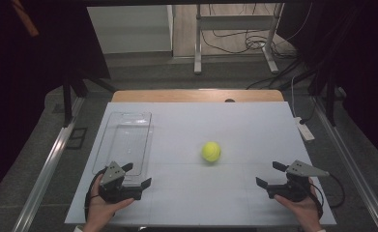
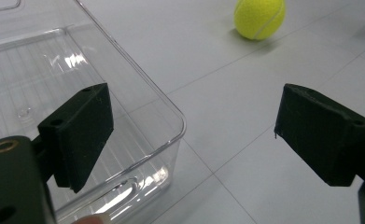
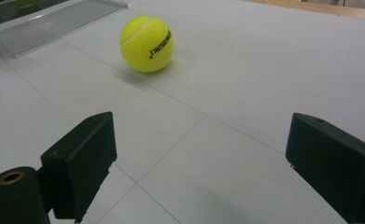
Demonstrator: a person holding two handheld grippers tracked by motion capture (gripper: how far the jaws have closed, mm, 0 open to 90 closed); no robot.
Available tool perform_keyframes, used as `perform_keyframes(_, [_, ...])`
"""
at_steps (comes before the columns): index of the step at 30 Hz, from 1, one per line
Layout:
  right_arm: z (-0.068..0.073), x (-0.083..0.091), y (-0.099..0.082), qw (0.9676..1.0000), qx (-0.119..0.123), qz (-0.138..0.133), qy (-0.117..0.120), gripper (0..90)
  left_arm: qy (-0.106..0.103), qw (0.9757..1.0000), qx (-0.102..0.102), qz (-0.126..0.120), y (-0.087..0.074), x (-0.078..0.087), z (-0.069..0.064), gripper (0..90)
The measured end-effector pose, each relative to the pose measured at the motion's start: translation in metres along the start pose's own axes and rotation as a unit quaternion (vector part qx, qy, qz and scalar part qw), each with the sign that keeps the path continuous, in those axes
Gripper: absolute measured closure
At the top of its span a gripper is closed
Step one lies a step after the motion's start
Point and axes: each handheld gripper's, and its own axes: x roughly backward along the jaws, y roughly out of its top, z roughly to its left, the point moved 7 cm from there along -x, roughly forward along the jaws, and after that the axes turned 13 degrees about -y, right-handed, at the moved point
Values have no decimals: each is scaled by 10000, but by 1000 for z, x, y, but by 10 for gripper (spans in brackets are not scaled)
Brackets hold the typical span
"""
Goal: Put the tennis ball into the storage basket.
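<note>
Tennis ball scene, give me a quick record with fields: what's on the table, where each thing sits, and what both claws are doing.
surface: white table
ball: yellow tennis ball, resting on the table near the middle, touched by nothing
container: clear plastic tray, at the table's left side, nothing visible inside it
left claw: open, holding nothing, at the tray's near end
right claw: open, holding nothing, pointing toward the ball
ball to tray: apart, the ball lies to the right of the tray

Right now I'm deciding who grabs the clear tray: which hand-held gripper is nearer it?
Left. The left hand-held gripper sits at the clear tray's near end; the right hand-held gripper is far across the table.
</note>
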Motion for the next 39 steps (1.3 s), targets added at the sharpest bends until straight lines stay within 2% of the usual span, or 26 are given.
perform_keyframes(17, [1,2,-1,9999,-100,25,44,95,-21,10000,-34,-22,1,-1,-1,122])
perform_keyframes(39, [1,0,-4,9999,-82,102,49,103,8,10000,-75,8,3,-2,-2,123])
